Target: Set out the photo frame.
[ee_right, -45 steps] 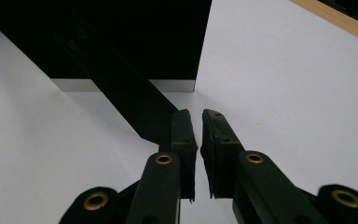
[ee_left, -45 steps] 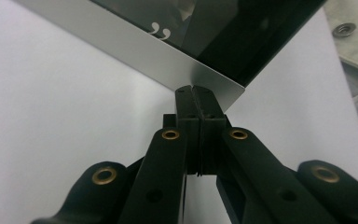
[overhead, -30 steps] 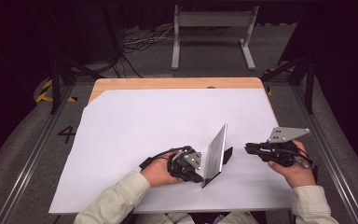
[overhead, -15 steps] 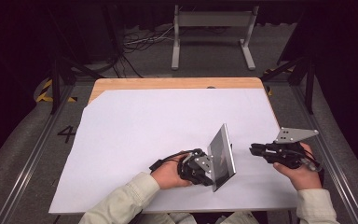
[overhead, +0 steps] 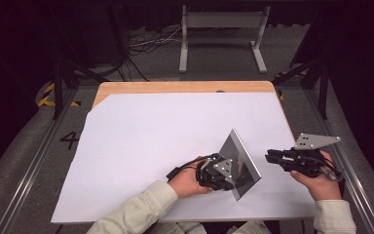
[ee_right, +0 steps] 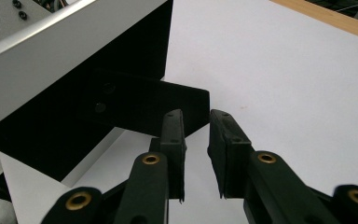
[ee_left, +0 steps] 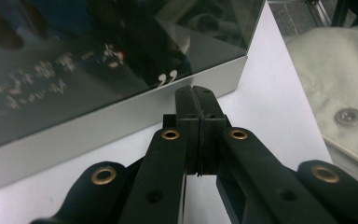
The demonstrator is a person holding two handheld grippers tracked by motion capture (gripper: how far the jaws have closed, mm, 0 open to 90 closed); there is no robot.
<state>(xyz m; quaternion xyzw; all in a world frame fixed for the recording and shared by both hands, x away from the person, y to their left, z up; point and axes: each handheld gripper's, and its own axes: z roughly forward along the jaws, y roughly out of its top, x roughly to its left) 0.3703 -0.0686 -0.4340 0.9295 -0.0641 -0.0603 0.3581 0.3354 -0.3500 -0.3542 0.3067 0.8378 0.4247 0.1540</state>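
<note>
High view, from the left: saw the left hand come in from the bottom edge in a pale sleeve, wrapped around the left gripper low on the white sheet. Found the frame just right of that gripper, in the near right part of the sheet, stood on its lower edge and tilted, dark glass up and a silver rim round it. Could not tell from above whether gripper and frame touched. Farther right, saw the right gripper held level in the right hand, tips aimed left at the frame and a little apart from it, grey plate on top. Beyond the sheet, noted a strip of bare wood of the table. Left gripper view: found the jaws pressed flat together with nothing between them, tips up against or just short of the silver rim along the frame's low edge; could not tell which. Saw dim reflections in the glass above, white sheet under the jaws, and pale cloth with a snap at the right. Right gripper view: found the jaws parted by a narrow gap, holding nothing, over the sheet. Saw the frame's black back and its flat black stand just past the left jaw tip, silver edge at top left.
</note>
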